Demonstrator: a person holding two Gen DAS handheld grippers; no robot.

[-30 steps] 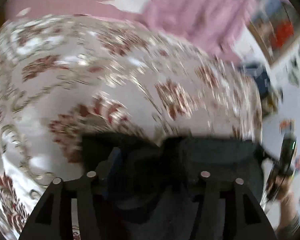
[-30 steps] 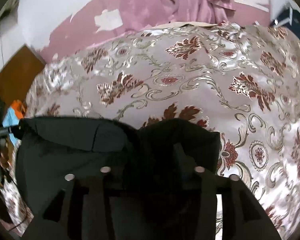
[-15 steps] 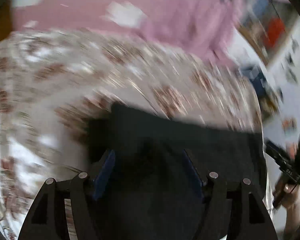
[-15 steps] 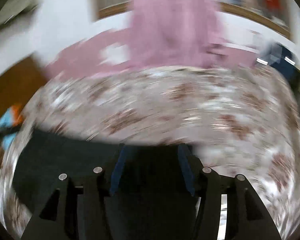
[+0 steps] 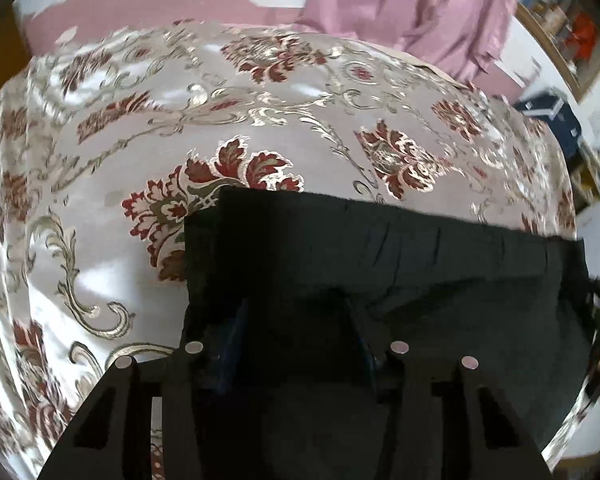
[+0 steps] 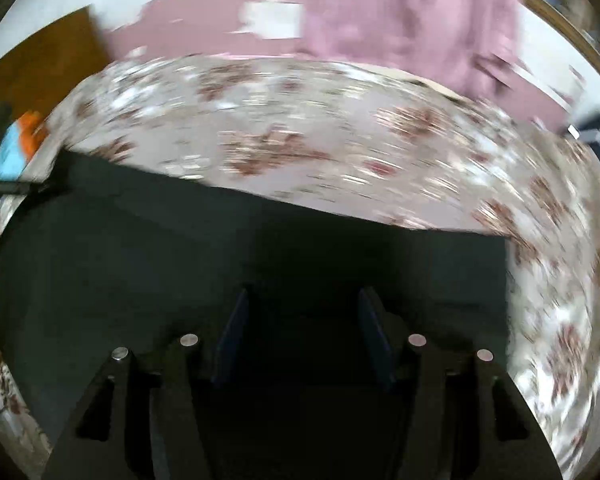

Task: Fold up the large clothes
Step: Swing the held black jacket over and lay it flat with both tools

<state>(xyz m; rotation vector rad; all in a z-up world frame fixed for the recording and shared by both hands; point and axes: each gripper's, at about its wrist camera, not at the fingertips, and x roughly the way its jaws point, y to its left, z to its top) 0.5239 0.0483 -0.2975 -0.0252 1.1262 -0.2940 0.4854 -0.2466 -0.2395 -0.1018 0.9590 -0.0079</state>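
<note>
A large black garment (image 5: 400,264) lies flat on a bed with a shiny floral cover (image 5: 180,120); its far edge runs straight across. In the right wrist view the same black garment (image 6: 180,248) fills the lower half. My left gripper (image 5: 296,320) is open, its blue-padded fingers spread over the garment's left end. My right gripper (image 6: 304,312) is open over the garment's right part, nothing between its pads. The right view is motion-blurred.
A pink wall (image 5: 180,0) and a hanging pink cloth (image 5: 412,8) stand behind the bed. A dark blue case (image 5: 548,108) is at the right of the bed. The other gripper's handle (image 6: 4,188) shows at the left edge.
Both grippers were shut on bunched black fabric a second ago; they have opened, and the garment now lies spread flat with a straight far edge. Both cameras have pulled back.
</note>
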